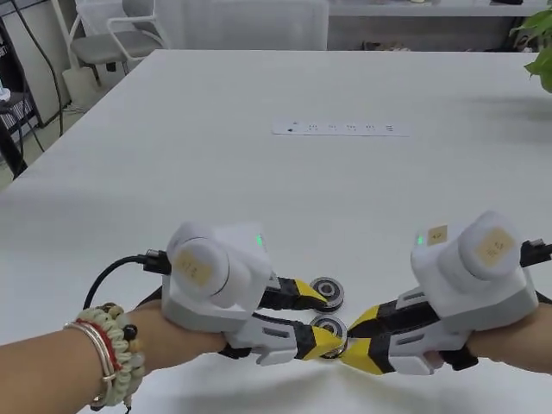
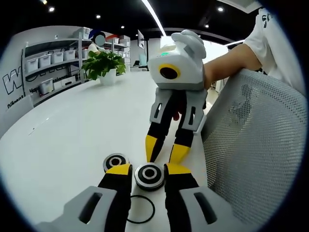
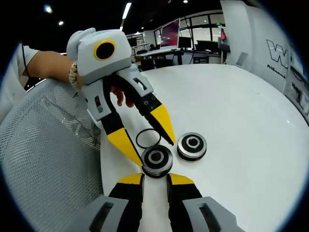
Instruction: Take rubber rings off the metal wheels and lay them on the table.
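Left gripper point(image 1: 321, 317): squeezes the near wheel point(image 1: 329, 330) between its jaws.
Ring point(image 2: 140, 209): lies flat on the table point(image 1: 345, 198), between the left jaws, at 6 o'clock from that wheel in the left gripper view.
Far wheel point(image 1: 327, 291): at 12 o'clock, just beside the near wheel.
Right gripper point(image 2: 162, 158): jaws a little apart, grabbing nothing, tips at the near wheel's 3 o'clock.

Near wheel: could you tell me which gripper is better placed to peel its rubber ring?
Probably the right gripper: its free fingers point at the near wheel, which the left gripper seems to pinch.
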